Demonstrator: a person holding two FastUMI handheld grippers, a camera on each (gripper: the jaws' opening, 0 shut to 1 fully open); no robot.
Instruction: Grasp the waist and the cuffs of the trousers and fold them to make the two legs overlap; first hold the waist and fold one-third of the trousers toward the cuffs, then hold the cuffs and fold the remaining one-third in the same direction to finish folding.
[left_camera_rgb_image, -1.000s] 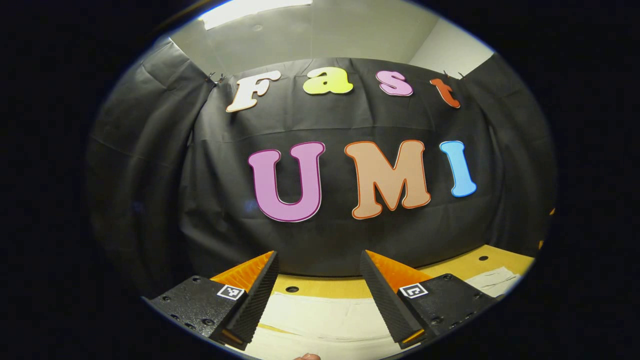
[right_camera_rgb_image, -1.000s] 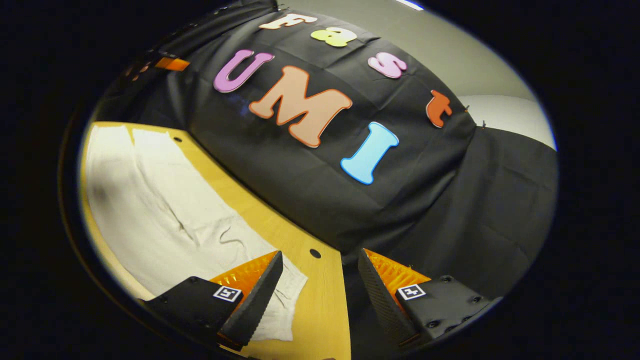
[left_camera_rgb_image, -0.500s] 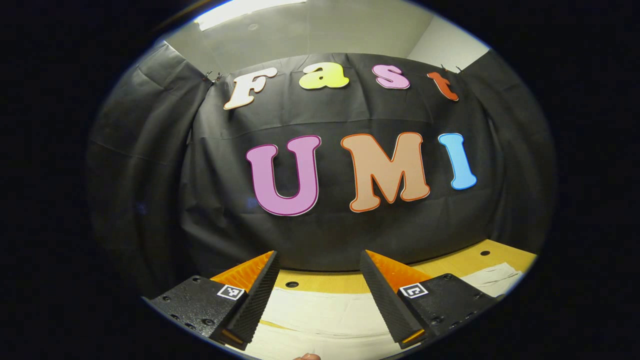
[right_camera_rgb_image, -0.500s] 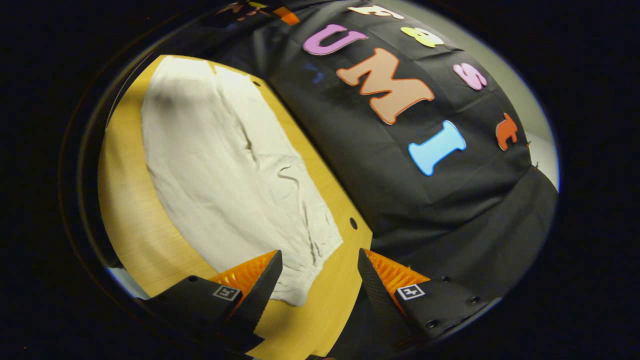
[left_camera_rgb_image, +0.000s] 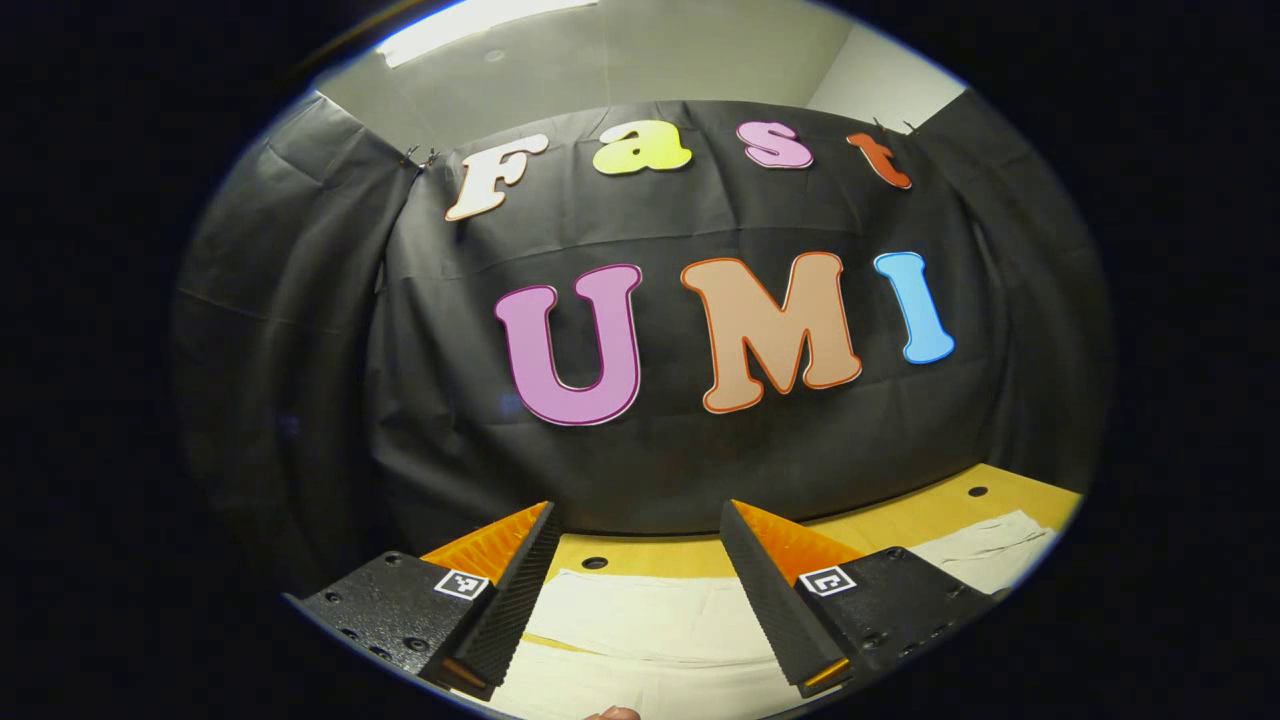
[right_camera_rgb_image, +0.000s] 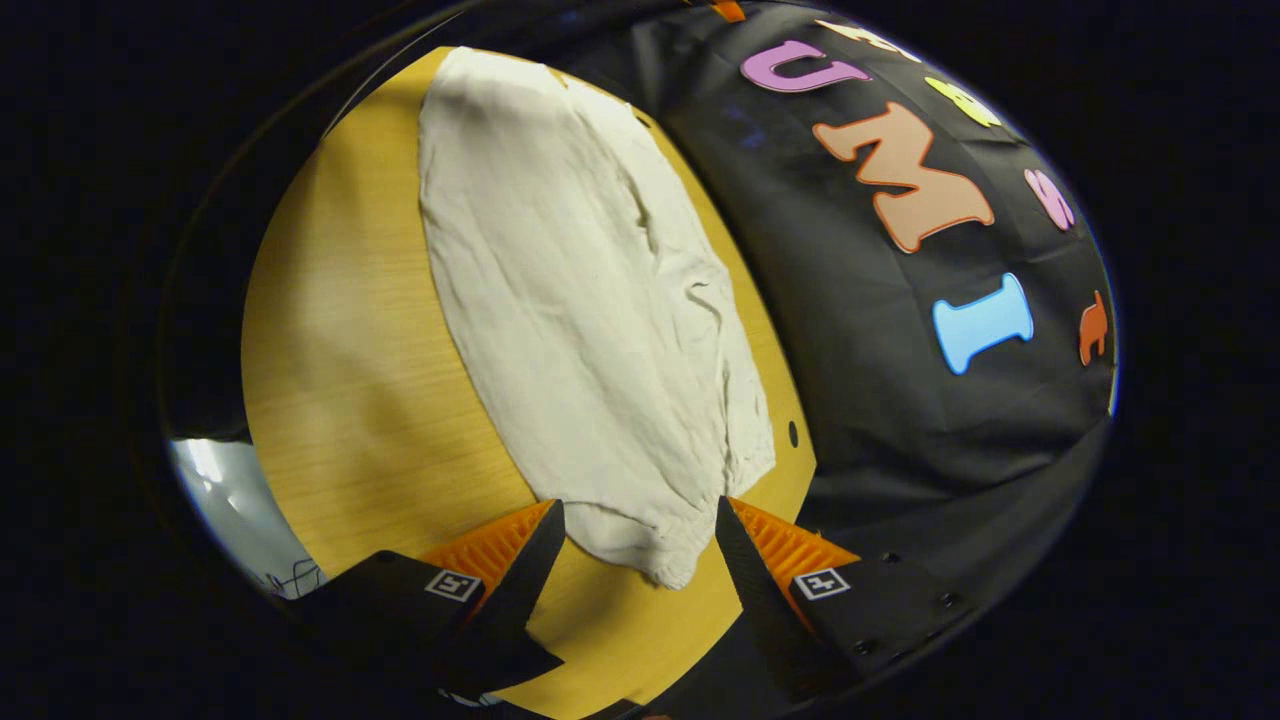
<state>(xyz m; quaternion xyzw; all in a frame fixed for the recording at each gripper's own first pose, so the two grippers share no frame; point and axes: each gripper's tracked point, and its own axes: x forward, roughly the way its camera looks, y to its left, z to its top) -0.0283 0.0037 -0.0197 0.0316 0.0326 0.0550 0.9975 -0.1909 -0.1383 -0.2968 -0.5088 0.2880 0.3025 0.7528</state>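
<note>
Since a second ago, our right gripper (right_camera_rgb_image: 640, 525) has swung down over the trousers (right_camera_rgb_image: 590, 300), whose gathered end now lies between its parted jaws at 6 o'clock. Our left gripper (left_camera_rgb_image: 640, 580) barely shifted, jaws apart above pale cloth on the table (right_camera_rgb_image: 350, 380). We risk pinching only the top layer, so the legs would separate and overlap unevenly.

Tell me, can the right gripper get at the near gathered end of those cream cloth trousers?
Probably yes. The right gripper is open, with the cream cloth trousers' gathered end between its fingers, and nothing lies on the wooden table to block it.
</note>
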